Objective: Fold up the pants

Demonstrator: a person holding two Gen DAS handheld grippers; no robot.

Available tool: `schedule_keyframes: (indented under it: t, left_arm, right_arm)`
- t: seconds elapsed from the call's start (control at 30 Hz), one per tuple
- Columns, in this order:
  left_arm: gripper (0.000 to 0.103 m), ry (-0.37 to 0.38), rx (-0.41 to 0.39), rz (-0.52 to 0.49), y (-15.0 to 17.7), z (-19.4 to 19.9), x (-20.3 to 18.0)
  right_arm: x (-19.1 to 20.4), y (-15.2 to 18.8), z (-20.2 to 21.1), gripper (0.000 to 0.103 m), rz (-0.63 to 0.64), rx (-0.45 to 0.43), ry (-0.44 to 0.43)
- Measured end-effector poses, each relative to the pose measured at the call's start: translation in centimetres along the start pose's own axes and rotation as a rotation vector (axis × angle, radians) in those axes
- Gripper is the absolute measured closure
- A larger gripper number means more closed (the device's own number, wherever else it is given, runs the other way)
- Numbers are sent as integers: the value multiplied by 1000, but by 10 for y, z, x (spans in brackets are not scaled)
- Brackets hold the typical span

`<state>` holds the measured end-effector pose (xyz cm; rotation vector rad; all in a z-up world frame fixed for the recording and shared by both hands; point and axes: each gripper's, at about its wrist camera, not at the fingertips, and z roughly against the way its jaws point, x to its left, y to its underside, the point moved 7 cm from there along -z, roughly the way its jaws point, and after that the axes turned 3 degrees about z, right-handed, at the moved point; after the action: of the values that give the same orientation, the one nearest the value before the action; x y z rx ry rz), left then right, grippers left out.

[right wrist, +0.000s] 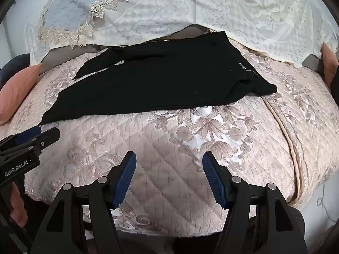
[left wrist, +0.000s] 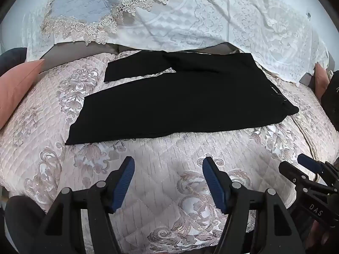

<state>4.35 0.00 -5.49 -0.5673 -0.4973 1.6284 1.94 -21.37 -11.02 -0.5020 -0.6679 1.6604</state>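
No containers in my views, just one pair of black pants spread flat on the pink quilted bedspread, waist to the right, legs running left; the 2 legs split apart at the far left end. Small white print near the waistband — looks like "STAND", rest too small to read.

My left gripper has its jaws spread wide, holding nothing, hovering over bare quilt on the near side of the pants, not touching them. Right gripper same: jaws apart, nothing in them, over quilt near the pants' front edge. Blue pads on both.

Writing on the rigs: "GenRobot.AI" on the left one's side as seen from the right cam, "DAS" on the right one's from the left cam.

2 pink pillows, one each side. White lace cover behind, plus a blue-grey quilted piece w/ lace trim.
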Motion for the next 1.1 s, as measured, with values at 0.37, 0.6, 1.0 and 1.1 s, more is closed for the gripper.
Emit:
schedule_keyframes:
  t: [0.37, 0.6, 1.0, 1.1]
  left_arm:
    - [33, 7, 2, -4, 2, 5, -2]
    - [33, 7, 2, -9, 1, 6, -4]
    - [33, 8, 6, -13, 2, 7, -3]
    - [33, 4, 7, -15, 1, 6, -3]
  right_arm:
    - [-1, -5, 7, 38, 9, -2, 11]
    - [2, -2, 8, 38, 18, -13, 17]
    - [6, -5, 9, 38, 30, -11, 19]
    - [7, -5, 9, 38, 33, -10, 19]
